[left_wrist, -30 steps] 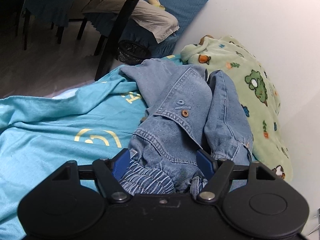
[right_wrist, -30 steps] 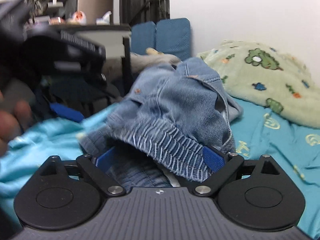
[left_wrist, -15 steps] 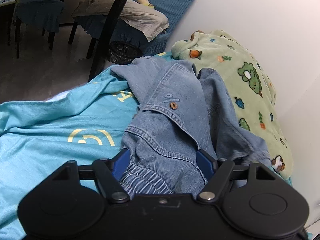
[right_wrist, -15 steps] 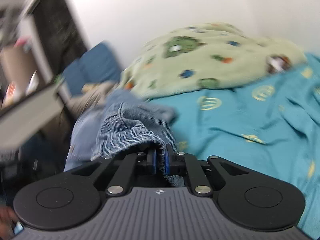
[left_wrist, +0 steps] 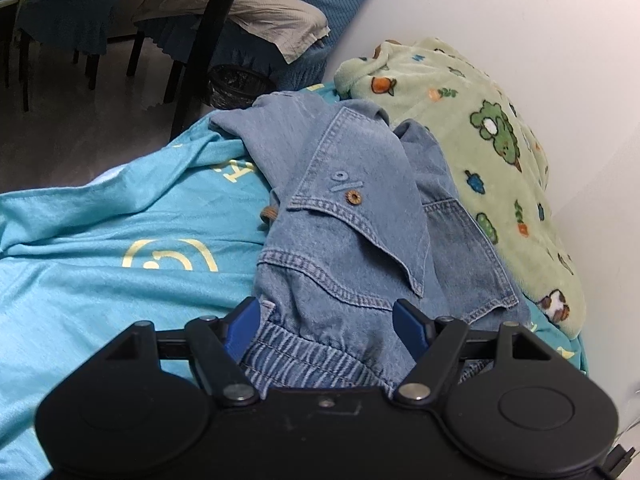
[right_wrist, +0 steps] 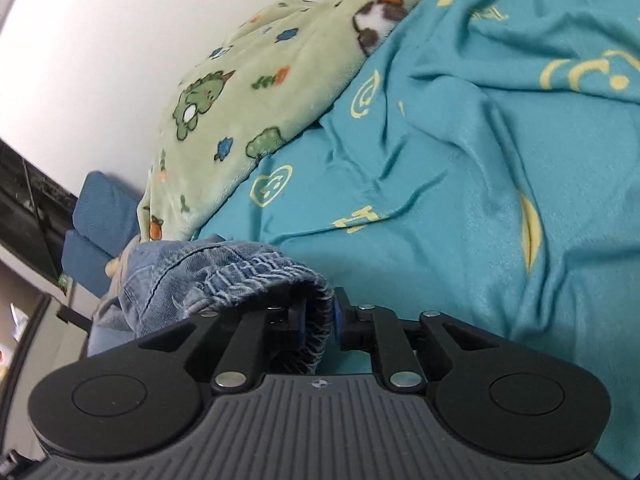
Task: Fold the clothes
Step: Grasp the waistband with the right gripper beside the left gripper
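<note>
The left hand-held gripper [left_wrist: 326, 316] stands with its blue pads wide, and the elastic waistband of a pair of denim shorts [left_wrist: 360, 216] bunches between them; whether the pads actually press the cloth I cannot tell. Ahead of this gripper the shorts lie heaped on the bed, a pocket flap with a small brown button [left_wrist: 353, 197] turned up on top. To its left spreads the teal bedsheet [left_wrist: 100, 248] with pale yellow prints, and to its right, against the white wall, lies a green fleece blanket [left_wrist: 480, 128] printed with little animals and trees. Beyond the shorts, off the bed, a black table leg [left_wrist: 208, 44] stands on the dark floor.

The right hand-held gripper [right_wrist: 319, 318] has its pads close together with the gathered waistband edge of the same denim shorts [right_wrist: 192, 276] caught between them (the jaws are easing open just now, yet the cloth sits pinched). The denim trails off to this gripper's left. Ahead and to its right runs the rumpled teal bedsheet [right_wrist: 460, 184], and the green fleece blanket [right_wrist: 248, 80] lies further ahead, by the wall.
</note>
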The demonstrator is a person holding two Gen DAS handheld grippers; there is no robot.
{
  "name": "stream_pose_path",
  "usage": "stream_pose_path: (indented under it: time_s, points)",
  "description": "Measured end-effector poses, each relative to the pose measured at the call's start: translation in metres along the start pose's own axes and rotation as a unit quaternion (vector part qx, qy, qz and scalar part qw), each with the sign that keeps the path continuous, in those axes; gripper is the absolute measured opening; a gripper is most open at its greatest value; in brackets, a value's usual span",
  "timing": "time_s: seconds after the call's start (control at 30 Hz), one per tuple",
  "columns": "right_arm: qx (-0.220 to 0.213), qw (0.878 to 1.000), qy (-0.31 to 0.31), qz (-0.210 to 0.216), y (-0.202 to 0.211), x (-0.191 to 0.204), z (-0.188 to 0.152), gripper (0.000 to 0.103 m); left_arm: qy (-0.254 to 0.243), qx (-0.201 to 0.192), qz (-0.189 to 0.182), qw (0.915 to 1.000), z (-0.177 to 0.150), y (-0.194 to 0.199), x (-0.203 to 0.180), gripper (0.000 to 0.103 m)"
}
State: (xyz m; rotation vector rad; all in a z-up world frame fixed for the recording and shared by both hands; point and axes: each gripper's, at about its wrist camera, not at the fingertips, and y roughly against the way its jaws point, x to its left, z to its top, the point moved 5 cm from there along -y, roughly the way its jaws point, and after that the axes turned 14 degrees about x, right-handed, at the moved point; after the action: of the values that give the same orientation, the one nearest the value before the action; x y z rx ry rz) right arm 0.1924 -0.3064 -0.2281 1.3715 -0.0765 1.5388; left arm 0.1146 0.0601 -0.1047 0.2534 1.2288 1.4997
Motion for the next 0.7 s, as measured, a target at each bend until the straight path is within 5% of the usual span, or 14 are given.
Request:
stream_pose_path:
  time_s: [0.1,0.23,0.27,0.33,0.5,0.6,0.7]
  points:
    - [-0.020,1.000,-0.014,-0.009,0.014,-0.002,-0.001,0.040,0.001,0.002,-0.005,1.0000,-0.001,0.001,-0.001,0.071]
    - [-0.055,0.988,-0.135,0.051,0.036,-0.023,-0.001,0.067,0.004,0.007,-0.013,0.9999,-0.001,0.000,-0.001,0.071]
    - [-0.065,0.985,-0.148,0.056,0.039,-0.025,0.000,0.084,0.004,0.009,-0.014,0.9998,-0.001,-0.001,-0.002,0.071]
    - [-0.073,0.986,-0.136,0.064,0.036,-0.021,0.006,0.096,-0.001,0.011,-0.016,0.9998,-0.002,-0.002,-0.003,0.071]
    - [0.001,0.995,-0.041,0.095,0.002,0.011,0.005,0.096,-0.007,0.013,-0.004,0.9999,-0.002,-0.007,-0.004,0.071]
    - [0.042,0.997,0.044,0.055,-0.018,0.030,-0.011,0.094,-0.005,0.016,-0.001,0.9999,-0.002,-0.009,-0.003,0.071]
    - [0.047,0.996,0.061,0.041,-0.025,0.029,-0.019,0.079,-0.006,0.015,0.006,0.9999,-0.002,-0.010,-0.002,0.071]
